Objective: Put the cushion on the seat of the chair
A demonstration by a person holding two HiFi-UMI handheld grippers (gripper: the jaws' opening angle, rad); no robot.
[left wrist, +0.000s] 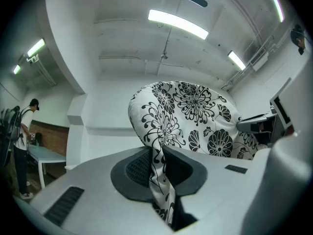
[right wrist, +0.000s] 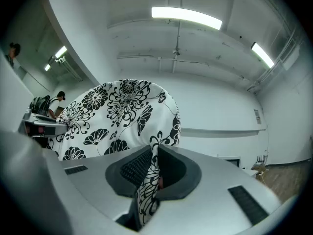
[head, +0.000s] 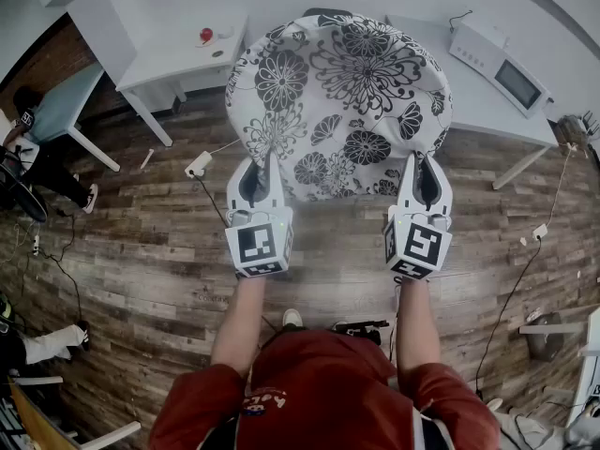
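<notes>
A white cushion (head: pixel 337 101) with black flower print hangs lifted in front of me, held by its near edge. My left gripper (head: pixel 263 182) is shut on the cushion's near left corner, and the fabric (left wrist: pixel 159 175) runs pinched between its jaws. My right gripper (head: pixel 420 182) is shut on the near right corner, with the cloth (right wrist: pixel 149 180) squeezed between its pads. Both gripper views point upward, showing the cushion (left wrist: pixel 188 119) bulging against the ceiling. No chair seat shows in any view.
A white table (head: pixel 173 50) stands at the back left and a white desk with a microwave (head: pixel 497 68) at the back right. Cables and a power strip (head: pixel 199 165) lie on the wooden floor. A person (left wrist: pixel 22 146) stands far left.
</notes>
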